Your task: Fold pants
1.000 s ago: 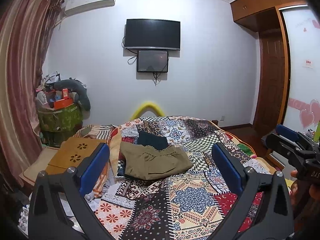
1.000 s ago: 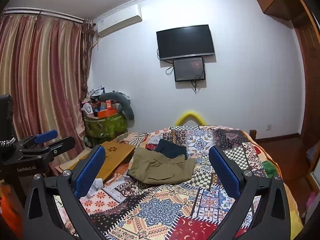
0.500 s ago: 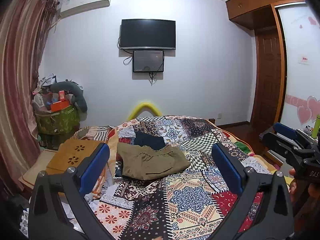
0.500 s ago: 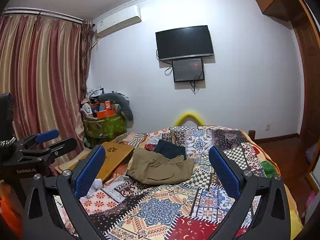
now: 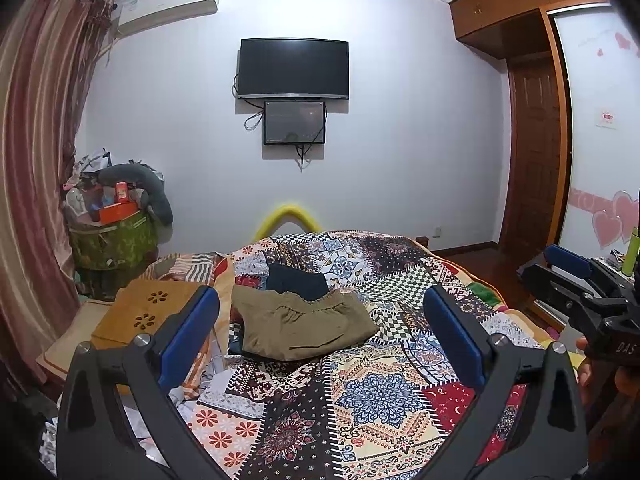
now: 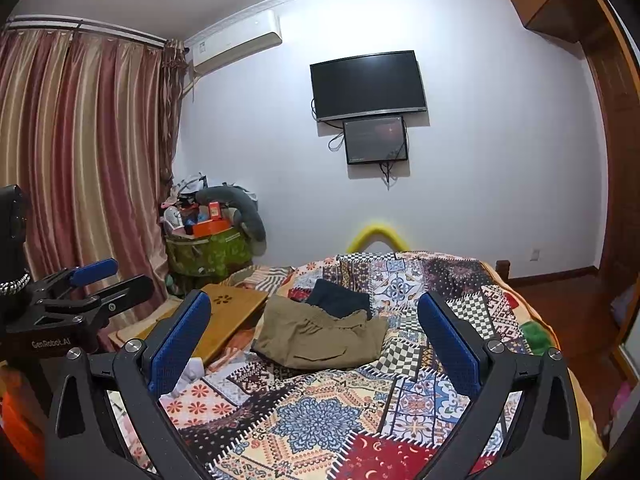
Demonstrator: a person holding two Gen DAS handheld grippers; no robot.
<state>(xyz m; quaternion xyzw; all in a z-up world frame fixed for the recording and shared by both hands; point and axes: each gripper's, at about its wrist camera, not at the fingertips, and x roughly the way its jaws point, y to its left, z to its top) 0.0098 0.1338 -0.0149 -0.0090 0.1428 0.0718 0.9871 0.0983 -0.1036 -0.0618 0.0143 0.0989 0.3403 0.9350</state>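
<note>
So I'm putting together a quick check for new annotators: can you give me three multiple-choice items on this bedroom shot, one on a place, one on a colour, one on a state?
1. Where does the dark folded garment lie relative to the olive pants?
A. Just beyond them, toward the wall
B. On the wooden lap desk
C. On the floor by the door

2. What colour are the gripper pads?
A. Red
B. Blue
C. Yellow

3. In what state are the left gripper and the right gripper?
A. Both shut on the pants
B. Left shut, right open
C. Both open and holding nothing

Answers:
1 A: the dark piece shows past the pants' waistband on the patchwork quilt.
2 B: the pads on both grippers are blue.
3 C: each pair of jaws stands wide apart, short of the pants.
</note>
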